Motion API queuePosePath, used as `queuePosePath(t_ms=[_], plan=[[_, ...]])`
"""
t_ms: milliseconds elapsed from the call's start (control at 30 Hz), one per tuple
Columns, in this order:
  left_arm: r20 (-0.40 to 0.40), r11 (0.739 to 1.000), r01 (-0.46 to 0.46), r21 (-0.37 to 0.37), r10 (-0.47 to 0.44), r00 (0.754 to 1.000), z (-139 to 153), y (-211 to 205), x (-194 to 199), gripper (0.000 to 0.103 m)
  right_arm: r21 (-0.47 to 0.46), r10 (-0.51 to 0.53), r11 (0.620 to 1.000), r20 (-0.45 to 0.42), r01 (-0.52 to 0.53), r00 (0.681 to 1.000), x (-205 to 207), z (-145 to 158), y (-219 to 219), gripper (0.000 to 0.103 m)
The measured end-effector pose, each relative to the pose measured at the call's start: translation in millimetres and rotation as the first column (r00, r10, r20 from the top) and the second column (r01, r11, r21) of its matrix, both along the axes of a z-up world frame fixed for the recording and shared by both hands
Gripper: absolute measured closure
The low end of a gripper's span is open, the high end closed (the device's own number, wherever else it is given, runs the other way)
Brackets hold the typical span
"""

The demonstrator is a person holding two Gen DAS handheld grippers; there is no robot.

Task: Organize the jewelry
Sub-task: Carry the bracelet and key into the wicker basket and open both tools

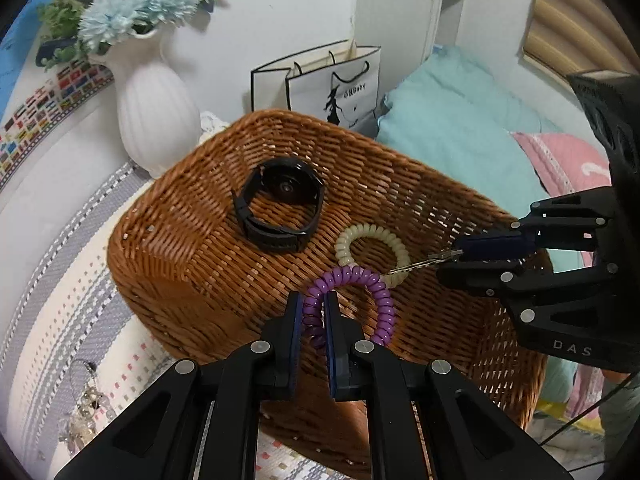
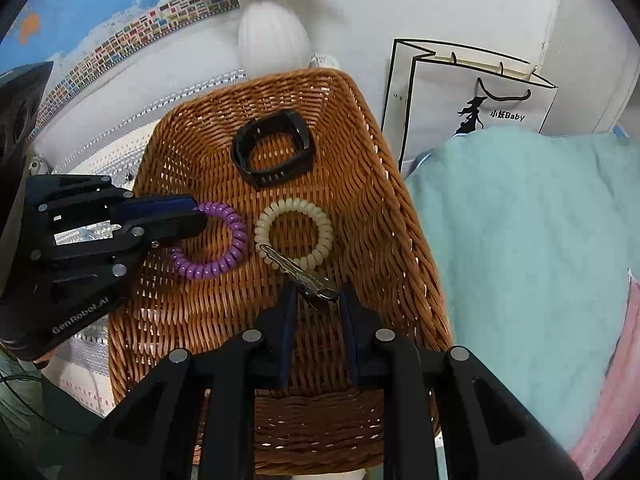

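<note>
**A:** Basket (image 2: 384, 184) status: wicker, holds a black watch (image 2: 272, 152) toward its far wall, cream coil band (image 2: 294, 234) mid-floor, purple coil band (image 2: 208, 240) just beside it toward the left wall.

**B:** Left gripper (image 1: 311, 312)?

**A:** Nearly closed, pads pinching the purple band's near-left arc. Band looks partly lifted, far end touching the cream one in your left view.

**B:** Right gripper (image 2: 316, 300)?

**A:** Partly open. The keys (image 2: 304, 276) hanging off the cream band sit between the fingertips. Can't tell whether they're actually clamped; in the left view the pads look close on them.

**B:** How should you finish this?

**A:** My read: both bands are being set down. Lower the purple one until it lies flat on the basket floor, then open fully and back straight out so the coil doesn't snag a pad. Same on the right: release the keys and pull away along the finger axis. Don't drag either band into the watch.

**B:** Surroundings?

**A:** Basket sits on a striped woven cloth (image 1: 68, 280) over the surface. White ribbed vase (image 1: 154, 120) with blue flowers at the far-left corner, paper gift bag (image 2: 472, 108) behind, teal bedding (image 2: 532, 264) along the right edge. More trinkets (image 1: 86, 408) lie on the cloth near the left edge, likely next.
</note>
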State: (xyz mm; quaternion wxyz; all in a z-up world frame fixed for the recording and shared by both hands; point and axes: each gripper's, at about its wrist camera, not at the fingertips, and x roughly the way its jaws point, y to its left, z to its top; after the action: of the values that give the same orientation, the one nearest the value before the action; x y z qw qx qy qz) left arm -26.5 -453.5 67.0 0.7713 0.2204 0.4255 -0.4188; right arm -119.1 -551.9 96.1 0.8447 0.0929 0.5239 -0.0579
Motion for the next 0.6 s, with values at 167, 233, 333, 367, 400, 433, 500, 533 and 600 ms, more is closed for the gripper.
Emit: queuePosePath(t_ms=[167,233,333,367,400,433,500,533,600], plan=[[0.002,1.000,0.007,0.013,-0.007,1.000,-6.0,-4.2,-1.9,0.092,0.009,-0.005,1.000,-0.018,0.006,1.000,1.1,-5.8,0.9,0.080],[0.010,1.000,0.000,0.010,0.000,1.000,-5.9,-3.3,-2.7,0.090,0.042,-0.020,0.999,-0.017,0.020,1.000,-0.8,-5.3,-1.1,0.079],[0.014,1.000,-0.005,-0.010,0.005,1.000,-0.7,4.9,-4.2,0.073,0.088,-0.039,0.995,-0.006,0.039,0.999,-4.4,-1.9,-6.0,0.076],[0.013,1.000,-0.006,-0.018,0.006,1.000,1.7,8.4,-5.1,0.063,0.087,-0.045,0.995,0.004,0.045,0.999,-6.7,1.0,-6.1,0.074],[0.013,0.999,-0.009,-0.037,0.010,1.000,6.1,14.4,-6.1,0.059,0.083,-0.049,0.995,0.014,0.048,0.999,-8.8,4.4,-5.4,0.073],[0.015,0.998,-0.012,-0.054,0.012,1.000,10.3,19.9,-7.3,0.057,0.082,-0.051,0.995,0.023,0.049,0.998,-11.0,7.2,-4.9,0.071],[0.022,0.997,-0.016,-0.081,0.018,1.000,19.1,32.6,-10.0,0.057,0.089,-0.052,0.995,0.055,0.047,0.997,-16.6,17.3,-2.6,0.069],[0.027,0.995,-0.022,-0.094,0.024,0.999,24.0,40.3,-11.3,0.057,0.091,-0.052,0.995,0.065,0.046,0.997,-18.4,20.6,-0.9,0.067],[0.036,0.992,-0.039,-0.118,0.043,0.998,33.3,58.2,-13.4,0.057,0.095,-0.048,0.995,0.087,0.040,0.995,-21.6,28.7,5.0,0.067]])
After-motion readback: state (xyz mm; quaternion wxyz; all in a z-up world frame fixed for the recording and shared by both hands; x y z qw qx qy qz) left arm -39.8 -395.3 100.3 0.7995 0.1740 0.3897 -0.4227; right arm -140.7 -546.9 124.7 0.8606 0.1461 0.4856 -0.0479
